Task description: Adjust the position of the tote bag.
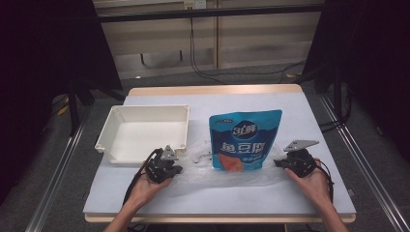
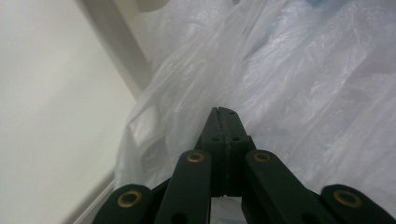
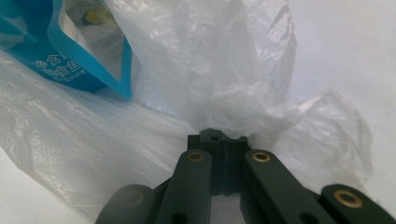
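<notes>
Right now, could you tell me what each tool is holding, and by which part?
Both hold the clear plastic bag: the left tool pinches its left edge, the right tool a bunched fold at its right end.

This looks like a lab or recording studio set up for handling trials, not a home or shop. A small table with a pale blue-white top and wooden edge (image 1: pixel 309 116) stands alone on a grey carpeted floor (image 1: pixel 241 77), flanked by aluminium rails (image 1: pixel 360 159) of a frame. Black curtains (image 1: pixel 43 58) close off both sides, and black cables (image 1: pixel 203 63) trail down a beige panelled wall (image 1: pixel 261 34) to a socket. The few props, a white rectangular plastic tray (image 1: pixel 145 113) and a blue printed food pouch (image 1: pixel 244 140), are laid out neatly as test pieces
</notes>
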Motion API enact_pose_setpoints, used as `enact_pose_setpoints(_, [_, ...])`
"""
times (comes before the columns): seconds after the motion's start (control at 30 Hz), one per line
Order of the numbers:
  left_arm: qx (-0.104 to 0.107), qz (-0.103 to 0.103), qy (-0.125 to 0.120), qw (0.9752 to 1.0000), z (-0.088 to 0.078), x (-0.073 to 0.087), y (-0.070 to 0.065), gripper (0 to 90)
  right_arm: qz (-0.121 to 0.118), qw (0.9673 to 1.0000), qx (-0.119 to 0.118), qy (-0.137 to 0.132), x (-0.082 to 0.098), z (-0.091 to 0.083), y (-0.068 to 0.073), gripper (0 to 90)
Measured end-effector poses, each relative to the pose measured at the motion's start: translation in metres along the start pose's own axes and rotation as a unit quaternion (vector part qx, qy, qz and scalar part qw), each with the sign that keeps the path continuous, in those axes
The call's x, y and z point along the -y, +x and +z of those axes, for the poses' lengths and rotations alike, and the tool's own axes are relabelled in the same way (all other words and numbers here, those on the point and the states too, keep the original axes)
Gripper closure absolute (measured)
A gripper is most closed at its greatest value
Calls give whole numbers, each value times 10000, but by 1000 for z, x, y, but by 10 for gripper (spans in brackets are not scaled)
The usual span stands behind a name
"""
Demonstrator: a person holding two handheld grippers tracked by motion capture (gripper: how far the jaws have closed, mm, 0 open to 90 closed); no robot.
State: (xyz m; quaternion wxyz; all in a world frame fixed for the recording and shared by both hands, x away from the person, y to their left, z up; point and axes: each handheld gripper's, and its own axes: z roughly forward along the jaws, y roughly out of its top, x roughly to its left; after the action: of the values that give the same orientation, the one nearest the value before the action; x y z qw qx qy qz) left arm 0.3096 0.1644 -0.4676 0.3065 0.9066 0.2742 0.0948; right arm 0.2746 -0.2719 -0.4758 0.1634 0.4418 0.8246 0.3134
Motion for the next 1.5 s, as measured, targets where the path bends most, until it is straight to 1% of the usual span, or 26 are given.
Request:
enact_pose_setpoints(0.03, [95,112,81,9999,-1,0,1,900,17,10000,10,2,0,0,0,900])
enact_pose_setpoints(0.13, [132,36,26,9999,-1,1,1,900,14,10000,12,-3,1,-1,0,900])
enact_pose_setpoints(0.2, [128,74,-58,9999,0,1,-2,900,15,10000,80,28,3,-3,-1,900])
enact_pose_setpoints(0.3, [257,55,-23,9997,1,-1,-3,900,38,9999,126,28,5,-5,-1,900])
enact_pose_setpoints(0.33, [287,26,-183,9994,4,-1,-6,900,98,9999,112,1,7,-6,-3,900])
enact_pose_setpoints(0.43, [228,244,-182,9993,6,-4,-13,900,184,9996,191,22,12,-11,-7,900])
enact_pose_setpoints(0.53, [315,284,-113,9990,6,-5,-9,900,153,9997,196,-1,14,-12,-9,900])
enact_pose_setpoints(0.57, [335,134,-266,9990,8,-4,-10,900,163,9996,231,9,14,-13,-9,900])
enact_pose_setpoints(0.63, [579,30,-318,9978,10,-5,-8,891,140,9996,245,31,15,-14,-10,900])
enact_pose_setpoints(0.7, [619,84,-358,9974,12,-6,-9,892,170,9994,306,60,16,-15,-11,900])
enact_pose_setpoints(0.73, [619,84,-358,9974,12,-6,-9,893,170,9994,306,60,16,-15,-11,900])
enact_pose_setpoints(0.77, [562,193,-254,9979,11,-7,-9,899,166,9992,364,69,16,-16,-11,900])
enact_pose_setpoints(0.93, [428,232,-189,9986,7,-4,-8,900,217,9991,357,77,17,-16,-12,900])
enact_pose_setpoints(0.97, [381,350,-72,9986,3,-1,-4,900,192,9990,394,68,17,-16,-11,900])
enact_pose_setpoints(1.0, [381,350,-72,9986,3,-1,-4,900,192,9990,394,68,17,-16,-11,900])
enact_pose_setpoints(1.03, [422,223,-110,9988,3,-1,-3,900,157,9989,428,62,17,-15,-11,900])
enact_pose_setpoints(1.07, [431,188,-128,9988,4,-1,-3,900,273,9990,348,42,17,-16,-13,900])
enact_pose_setpoints(1.13, [418,221,-131,9988,3,-1,-4,900,236,9992,332,11,18,-16,-13,900])
enact_pose_setpoints(1.17, [663,25,-280,9974,4,-1,-2,900,239,9992,311,-17,17,-16,-13,900])
enact_pose_setpoints(1.2, [692,28,-298,9972,4,-2,-3,900,243,9992,291,-82,17,-15,-13,900])
enact_pose_setpoints(1.27, [695,117,-432,9966,2,-7,-9,892,313,9992,88,-239,16,-18,-11,900])
enact_pose_setpoints(1.3, [684,173,-506,9962,2,-9,-11,877,236,9990,-5,-385,14,-19,-8,900])
enact_pose_setpoints(1.37, [608,243,-505,9966,0,-13,-16,869,220,9988,-71,-433,12,-21,-5,900])
enact_pose_setpoints(1.4, [671,298,-630,9953,-1,-18,-20,869,114,9983,-190,-547,8,-24,3,900])
enact_pose_setpoints(1.47, [658,340,-631,9953,-2,-21,-23,868,49,9972,-313,-672,5,-26,11,890])
enact_pose_setpoints(1.5, [780,369,-743,9935,-2,-29,-29,868,-47,9966,-355,-746,1,-28,16,884])
